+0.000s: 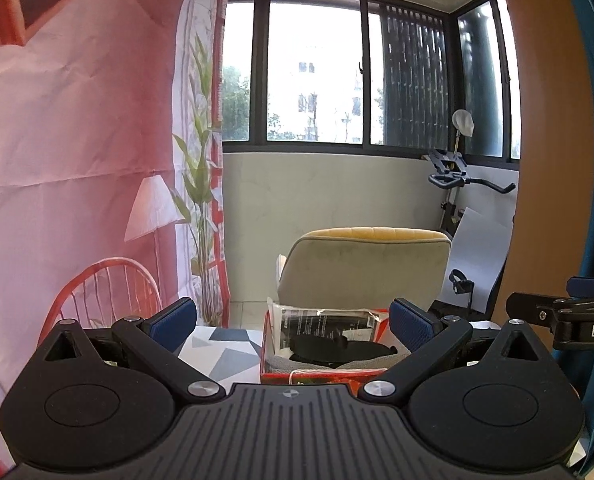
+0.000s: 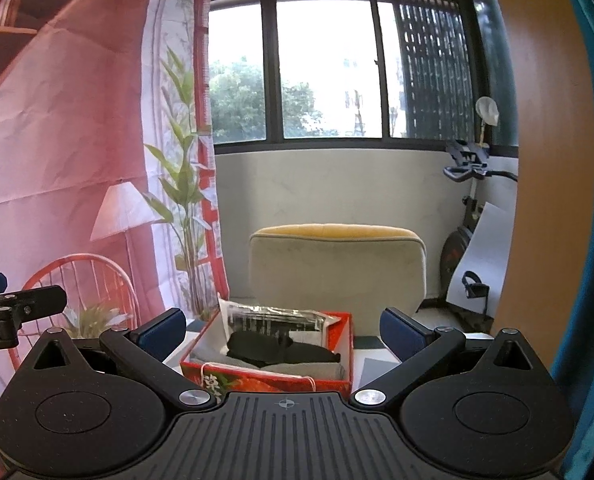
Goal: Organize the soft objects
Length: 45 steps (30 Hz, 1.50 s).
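Windowed room; red box (image 2: 273, 376) long axis left-right; both grippers' jaws wide, empty.

Table (image 2: 371, 368), under my fingers: top patterned in white, grey and blue geometric patches, only small areas visible. One item directly on it: a red box (image 2: 339, 364), open-topped, printed front. Seen inside: grey cloth (image 2: 321, 370), black soft pieces (image 2: 269, 350), and possibly a plastic-wrapped packet (image 2: 273, 320) leaning at the back.
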Motion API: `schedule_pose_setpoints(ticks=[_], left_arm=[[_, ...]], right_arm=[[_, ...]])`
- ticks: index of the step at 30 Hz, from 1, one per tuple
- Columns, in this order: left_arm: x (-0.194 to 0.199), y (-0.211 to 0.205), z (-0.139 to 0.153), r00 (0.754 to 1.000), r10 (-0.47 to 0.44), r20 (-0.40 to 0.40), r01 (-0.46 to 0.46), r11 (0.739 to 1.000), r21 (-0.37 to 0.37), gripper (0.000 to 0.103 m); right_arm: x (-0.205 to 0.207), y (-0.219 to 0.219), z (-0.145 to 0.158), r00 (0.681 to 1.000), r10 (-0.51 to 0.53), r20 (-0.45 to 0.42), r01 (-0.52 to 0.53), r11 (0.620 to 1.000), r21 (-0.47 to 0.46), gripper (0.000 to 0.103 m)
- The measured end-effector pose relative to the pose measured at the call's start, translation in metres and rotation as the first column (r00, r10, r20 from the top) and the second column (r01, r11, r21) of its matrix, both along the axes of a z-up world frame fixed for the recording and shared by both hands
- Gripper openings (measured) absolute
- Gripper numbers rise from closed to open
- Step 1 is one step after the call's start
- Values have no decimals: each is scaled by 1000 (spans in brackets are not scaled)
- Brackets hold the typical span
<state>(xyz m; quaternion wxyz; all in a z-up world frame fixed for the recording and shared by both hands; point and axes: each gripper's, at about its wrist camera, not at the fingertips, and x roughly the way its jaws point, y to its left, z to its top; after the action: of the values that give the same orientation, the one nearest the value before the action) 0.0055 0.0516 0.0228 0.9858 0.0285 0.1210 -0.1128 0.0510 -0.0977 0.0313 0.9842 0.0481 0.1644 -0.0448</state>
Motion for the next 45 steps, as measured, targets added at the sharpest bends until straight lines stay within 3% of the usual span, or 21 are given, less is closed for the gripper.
schedule_pose_setpoints(ticks=[45], left_arm=[[1,-5,-1,1000,27,-6,-27,1000,13,103]], right_arm=[[10,-3,-13,994,-93,-51,91,995,-26,103]])
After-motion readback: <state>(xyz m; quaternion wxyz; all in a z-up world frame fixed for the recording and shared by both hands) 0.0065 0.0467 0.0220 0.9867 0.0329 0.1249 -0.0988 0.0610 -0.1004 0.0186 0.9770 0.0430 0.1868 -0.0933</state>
